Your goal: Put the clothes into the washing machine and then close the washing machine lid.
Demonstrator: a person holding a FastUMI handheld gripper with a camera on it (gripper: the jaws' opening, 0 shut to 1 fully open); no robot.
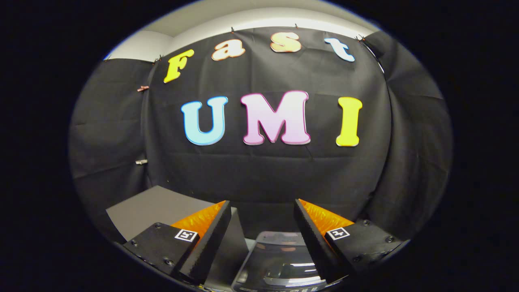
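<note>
I held my gripper [262,207] level, aimed at the black cloth wall [263,170] of the booth. Its two fingers [211,239] were spread wide apart, released, with nothing between them and nothing touching either pad.

Below and between the fingers lay the washing machine's glossy, transparent dark lid with rounded corners [279,259]. Its surface reflected bright light streaks. I could not tell from this angle whether the lid was fully shut or partly raised. The lid's far edge lay just behind the fingertips, and both fingers hung above it without contact.

A flat grey tabletop [154,207] extended beyond the left finger, its far edge meeting the cloth wall. The lid sat beside the right edge of that table, near its far right corner.

A pale ceiling strip [259,16] ran above the top edge of the cloth.
</note>
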